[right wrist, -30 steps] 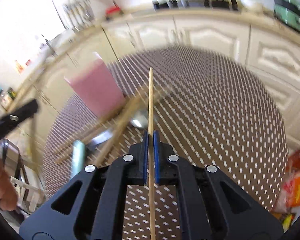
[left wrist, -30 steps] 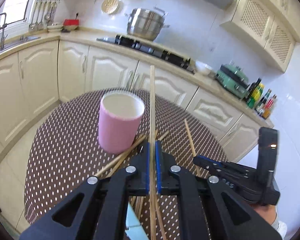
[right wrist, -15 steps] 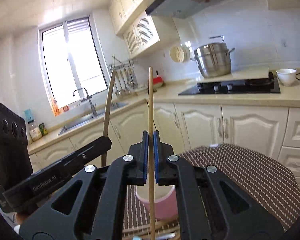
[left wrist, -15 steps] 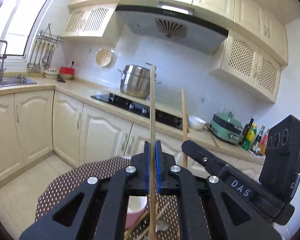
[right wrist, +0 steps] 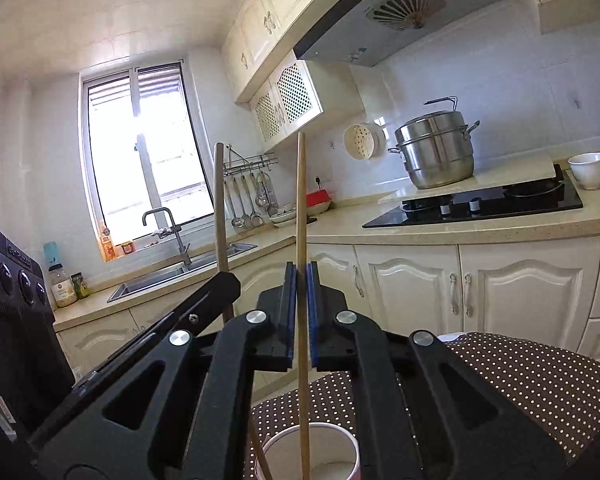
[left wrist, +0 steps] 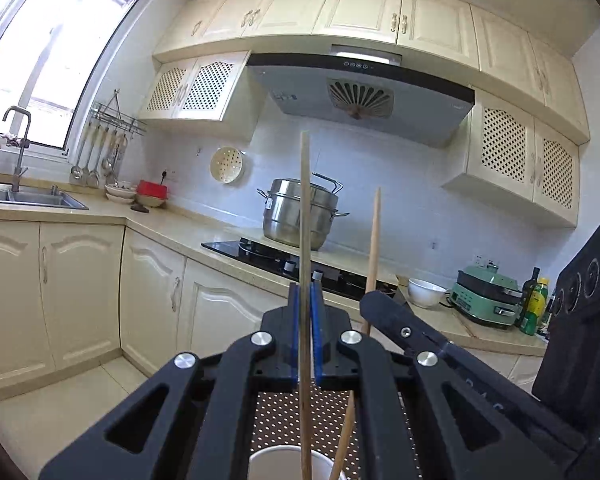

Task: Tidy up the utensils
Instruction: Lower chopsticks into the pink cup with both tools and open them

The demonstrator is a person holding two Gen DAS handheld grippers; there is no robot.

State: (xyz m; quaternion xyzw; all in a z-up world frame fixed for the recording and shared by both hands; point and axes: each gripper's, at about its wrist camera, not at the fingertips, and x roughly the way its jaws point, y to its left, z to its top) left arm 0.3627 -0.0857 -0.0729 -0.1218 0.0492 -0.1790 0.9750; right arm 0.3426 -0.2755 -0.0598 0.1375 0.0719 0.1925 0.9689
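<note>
Two tongs, left (left wrist: 305, 298) and right (right wrist: 300, 276), each clamping one chopstick (left wrist: 305, 208) upright.

Two chopsticks show, one (left wrist: 305, 216) clamped in the left gripper (left wrist: 305, 304) and the other (right wrist: 301, 208) in the right gripper (right wrist: 301, 280). One cup (right wrist: 350, 446) stands on the dotted surface (right wrist: 540, 376). On the counter: one steel pot (left wrist: 296, 216), one white bowl (left wrist: 424, 292), one green cooker (left wrist: 486, 294).
</note>
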